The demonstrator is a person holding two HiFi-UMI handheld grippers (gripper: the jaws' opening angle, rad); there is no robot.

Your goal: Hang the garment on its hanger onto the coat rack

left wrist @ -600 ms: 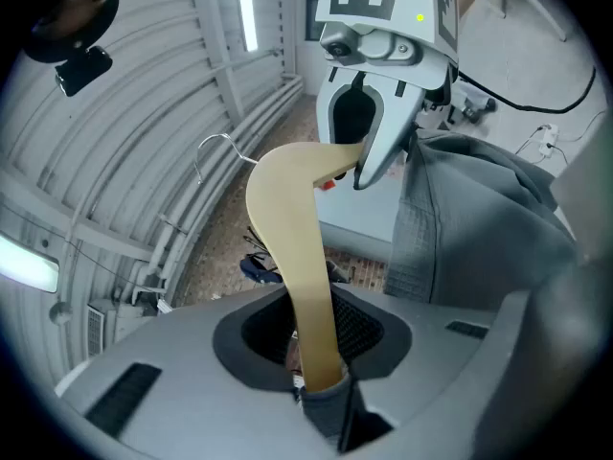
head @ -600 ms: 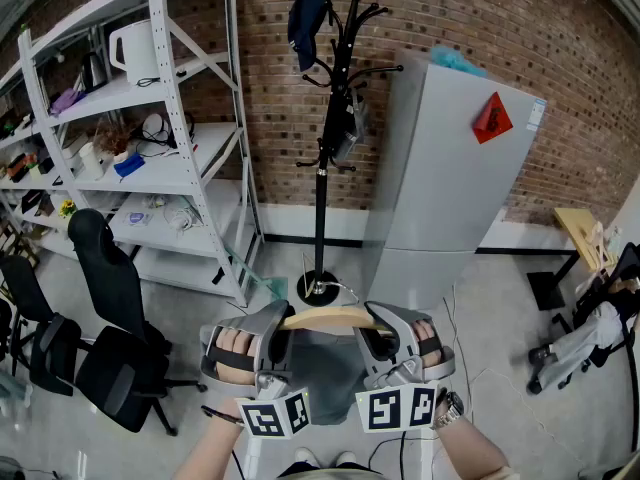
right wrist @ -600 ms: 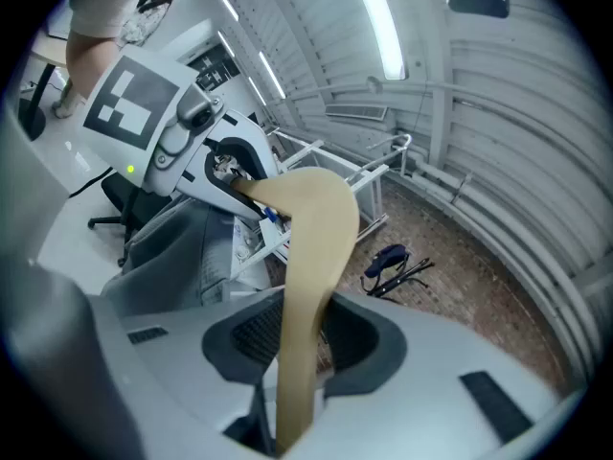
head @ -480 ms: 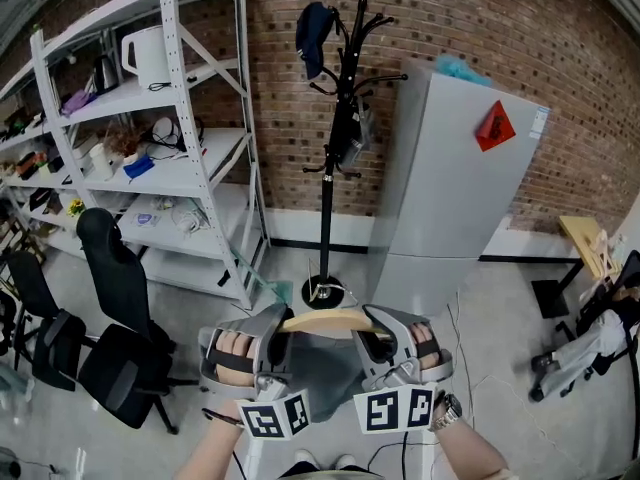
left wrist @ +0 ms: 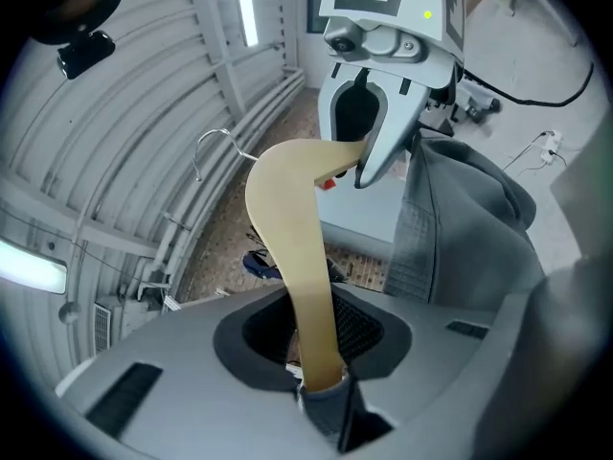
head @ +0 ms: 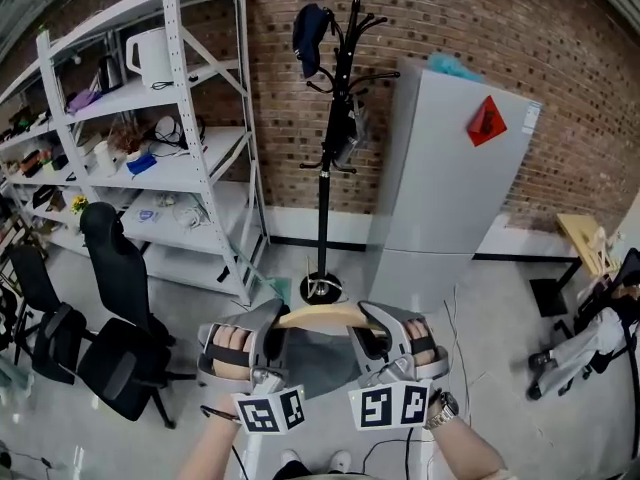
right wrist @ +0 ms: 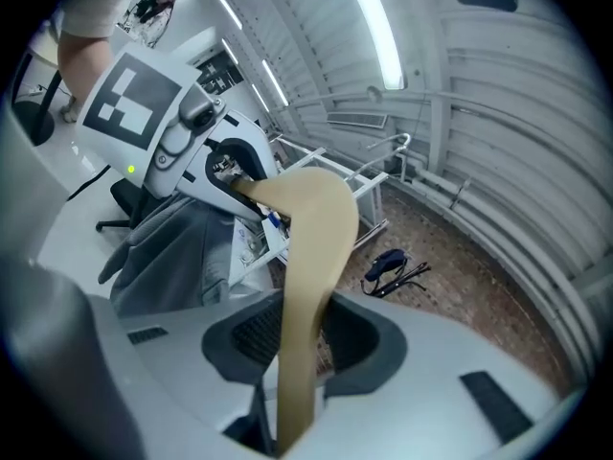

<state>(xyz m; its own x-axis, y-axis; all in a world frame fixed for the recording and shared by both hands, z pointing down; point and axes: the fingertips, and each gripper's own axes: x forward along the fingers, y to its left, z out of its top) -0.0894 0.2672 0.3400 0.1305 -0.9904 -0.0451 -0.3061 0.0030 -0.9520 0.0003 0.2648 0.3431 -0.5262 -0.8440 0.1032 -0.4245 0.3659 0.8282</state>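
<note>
Held low, in front of the coat rack point(head: 328, 148) and well short of its prongs: hanger point(head: 322, 316) of pale wood, grey garment point(head: 318, 363) draped beneath. Clamped at one arm end by left gripper point(head: 268, 336), at the other by right gripper point(head: 368, 336). Treat as light and stiff, with soft cloth prone to sliding; keep level, keep hold at the ends. Check pad bite and wire hook point(left wrist: 213, 147) in the gripper views; judge standoff from the rack's pole in the head view.

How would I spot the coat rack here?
Find the brick wall. Between the white shelves and the grey cabinet stands the coat rack: a thin black pole, alone in having curved hooks on top, one holding a dark cap.
</note>
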